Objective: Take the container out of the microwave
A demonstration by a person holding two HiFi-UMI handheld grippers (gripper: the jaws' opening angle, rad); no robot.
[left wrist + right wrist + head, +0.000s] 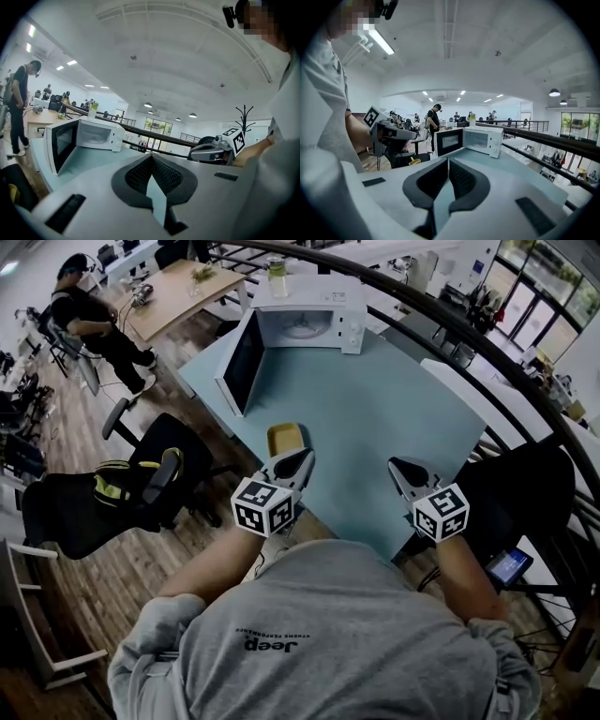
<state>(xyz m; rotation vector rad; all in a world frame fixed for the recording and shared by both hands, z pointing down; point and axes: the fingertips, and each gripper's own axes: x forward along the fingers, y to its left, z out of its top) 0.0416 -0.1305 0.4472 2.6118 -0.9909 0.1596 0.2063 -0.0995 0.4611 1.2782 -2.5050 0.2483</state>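
Going left to right in the head view: a person in dark clothes [89, 320] stands at the far left next to a wooden table [178, 292]. Closer in there's a black office chair [141, 484] with something black and yellow-green on its seat, parked right against the left edge of the light blue table [356, 427].

At the far end of that table is the white microwave [309, 320]. Its door [242, 362] is swung wide open to the left and sticks out toward the near side. You can see the white turntable inside. A jar with a lid [277, 276] stands on top of it.

The yellow container [285, 439] is already out of the oven. It sits on the table just past the tips of the left gripper [298, 460], between that gripper and the microwave, and I can't tell if they touch. The left gripper's jaws meet at the tips with nothing in them.

The right gripper [401, 468] hovers over the near right part of the table, well apart from the container. Its pads are pretty much together too and it's holding nothing.

A dark curved railing [450, 324] runs behind the table on the right, and a small device with a lit screen [509, 566] sits low at the right.

For readable text, the grey sweatshirt [328, 643] says "Jeep", with a smaller line next to it that's too tiny to read.
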